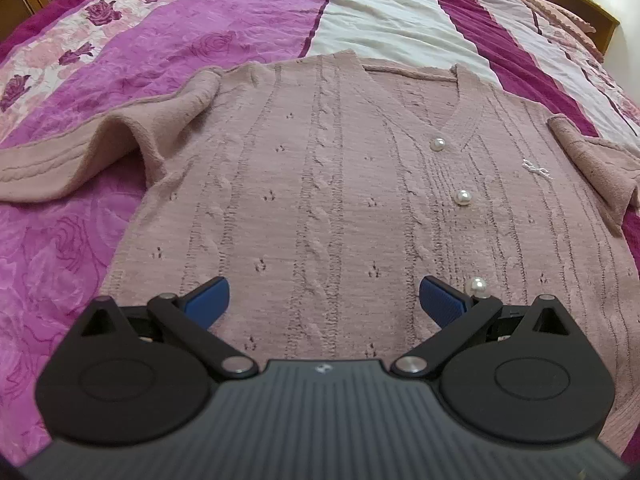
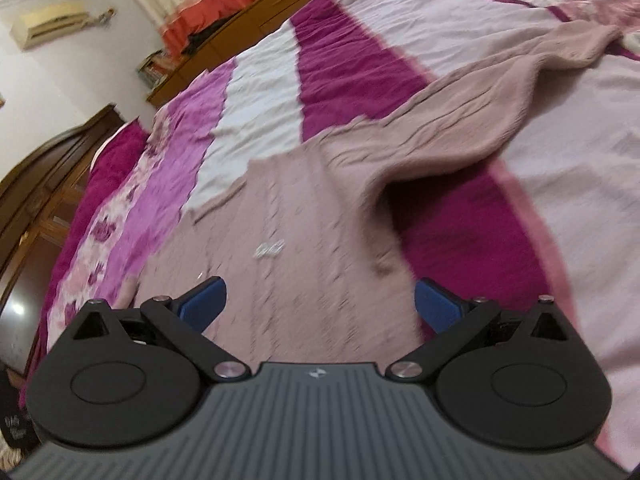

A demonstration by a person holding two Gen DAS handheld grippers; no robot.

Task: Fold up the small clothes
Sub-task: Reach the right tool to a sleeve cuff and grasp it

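So there's a dusty pink knit cardigan (image 1: 320, 184) lying flat, front up, on the bed, on top of a bedspread (image 1: 140, 40) with magenta, white and rose-print stripes. It's cable knit with little eyelet holes, a V neck, and pearl buttons (image 1: 464, 198) running down the front. There's a small white stitched mark (image 1: 536, 168) on the chest. One sleeve (image 1: 80, 152) is flopped out to the side with a hump in it, the other sleeve (image 2: 500, 96) trails off across the bedspread. The left gripper (image 1: 324, 300) is over the lower body of the cardigan, fingers spread wide, nothing in them. The right gripper (image 2: 320, 304) is over the other side near the armpit, fingers also spread and empty. That view is pretty motion-blurred, so I can't tell if it's touching the knit
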